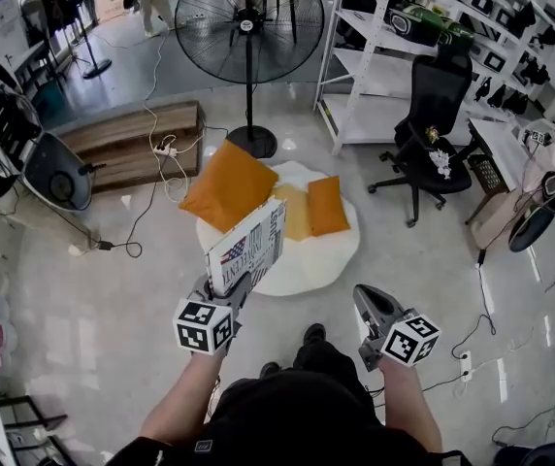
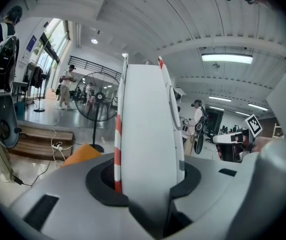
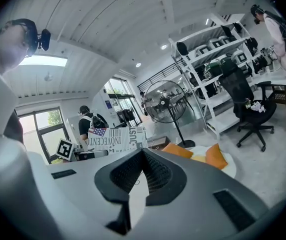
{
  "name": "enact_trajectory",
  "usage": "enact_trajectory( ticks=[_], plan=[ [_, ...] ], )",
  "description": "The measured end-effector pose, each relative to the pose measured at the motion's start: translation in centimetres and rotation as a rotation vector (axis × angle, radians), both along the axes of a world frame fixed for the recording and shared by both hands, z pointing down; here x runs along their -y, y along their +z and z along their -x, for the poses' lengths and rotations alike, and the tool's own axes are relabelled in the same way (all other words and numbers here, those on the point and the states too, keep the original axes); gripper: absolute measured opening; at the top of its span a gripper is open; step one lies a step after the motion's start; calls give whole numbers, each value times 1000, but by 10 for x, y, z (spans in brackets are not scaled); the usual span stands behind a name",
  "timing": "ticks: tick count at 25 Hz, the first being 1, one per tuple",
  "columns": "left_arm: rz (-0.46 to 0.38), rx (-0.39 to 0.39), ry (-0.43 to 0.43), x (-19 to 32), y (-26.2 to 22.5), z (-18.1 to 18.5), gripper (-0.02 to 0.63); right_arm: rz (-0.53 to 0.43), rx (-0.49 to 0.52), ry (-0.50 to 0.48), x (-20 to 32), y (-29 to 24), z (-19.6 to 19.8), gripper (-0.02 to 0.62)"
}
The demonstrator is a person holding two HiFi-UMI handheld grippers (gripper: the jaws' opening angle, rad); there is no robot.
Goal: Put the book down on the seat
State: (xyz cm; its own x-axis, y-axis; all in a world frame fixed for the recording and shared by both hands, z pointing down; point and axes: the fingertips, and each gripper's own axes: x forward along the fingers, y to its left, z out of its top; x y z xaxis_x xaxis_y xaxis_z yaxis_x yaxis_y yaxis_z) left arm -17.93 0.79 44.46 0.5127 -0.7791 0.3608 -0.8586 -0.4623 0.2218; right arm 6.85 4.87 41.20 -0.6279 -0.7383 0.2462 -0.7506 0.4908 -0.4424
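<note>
Holding entry: left gripper (image 1: 237, 287), forearm stretched forward and low, jaws clamped on the lower edge of the book (image 1: 248, 246).

- Book: held upright with a slight tilt, in the air over the floor (image 1: 113, 299), just short of the seat (image 1: 331, 260) and not touching it. It is rectangular and thick. The cover is white with black block lettering, a flag patch and a barcode, and has a red-and-white striped edge. In the left gripper view the pale page block shows edge-on and fills the gap between the jaws.
- Right gripper (image 1: 363, 297): forearm forward beside the left, apart from the book. Jaws together at the tips, nothing between them. Grey smooth shell with dark ribbed pads.
- Seat: round, low, white, soft-looking cushion on the glossy grey floor.
- On the seat: large square orange pillow (image 1: 229, 187) propped at the left edge, small orange pillow (image 1: 327, 205), and a pale yellow pillow (image 1: 297, 214) between them.
- Behind: black standing fan (image 1: 248, 27) with a round wire cage, black office chair (image 1: 433, 115), white metal shelf (image 1: 375, 66).
</note>
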Motion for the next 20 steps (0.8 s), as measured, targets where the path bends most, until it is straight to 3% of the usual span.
enact_trajectory(
  ticks=[7, 20],
  plan=[
    [30, 27, 16, 35, 21, -32, 160, 35, 34, 29, 37, 29, -37, 14],
    [58, 114, 79, 170, 20, -126, 160, 64, 79, -16, 185, 45, -98, 15]
  ],
)
